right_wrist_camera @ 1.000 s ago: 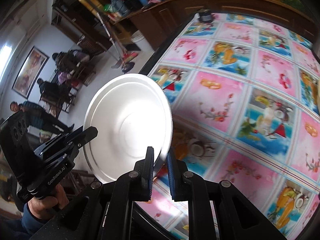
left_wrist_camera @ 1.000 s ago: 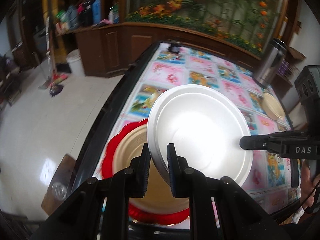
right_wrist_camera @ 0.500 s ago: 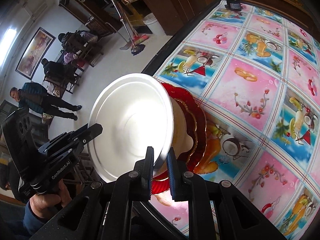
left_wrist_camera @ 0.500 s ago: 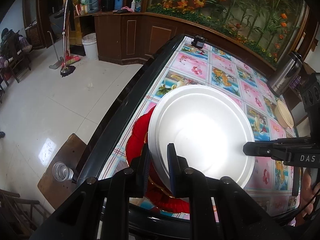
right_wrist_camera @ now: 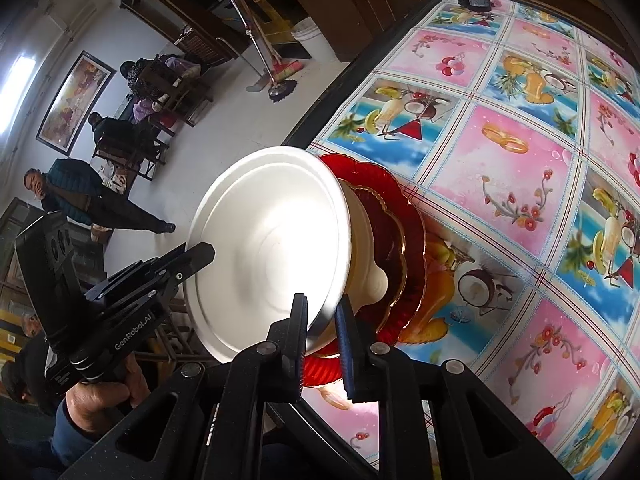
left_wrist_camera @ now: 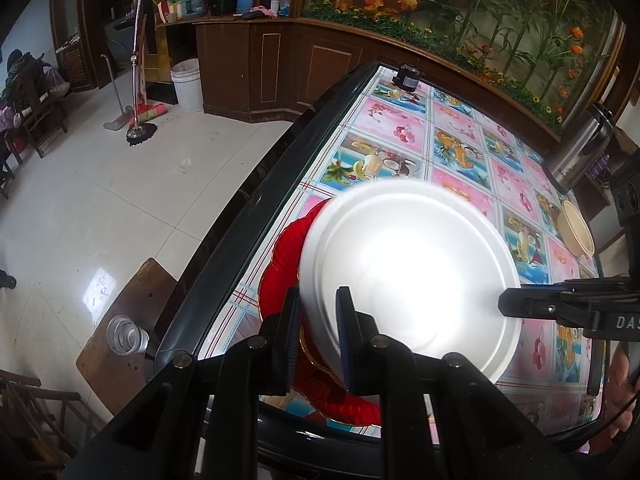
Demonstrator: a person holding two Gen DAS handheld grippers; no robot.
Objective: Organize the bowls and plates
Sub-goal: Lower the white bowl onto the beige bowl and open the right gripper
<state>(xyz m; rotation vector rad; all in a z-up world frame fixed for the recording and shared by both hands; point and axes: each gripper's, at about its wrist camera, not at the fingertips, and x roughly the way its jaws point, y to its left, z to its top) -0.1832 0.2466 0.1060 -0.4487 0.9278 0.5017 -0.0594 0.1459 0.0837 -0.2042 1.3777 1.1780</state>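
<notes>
Both claws, left gripper [left_wrist_camera: 317, 322] and right gripper [right_wrist_camera: 322, 326], are pinching opposite rims of the white plate [left_wrist_camera: 408, 276], hovering over the red plate [left_wrist_camera: 282, 264] near the table [left_wrist_camera: 240, 232] edge; lowering level and releasing together looks wisest.

The left gripper [left_wrist_camera: 318, 322] sits at lower centre of its frame, jaws pinched on a thin rim. The right gripper [right_wrist_camera: 322, 326] does likewise. A bare hand [right_wrist_camera: 100, 398] grips the left handle at lower left.
</notes>
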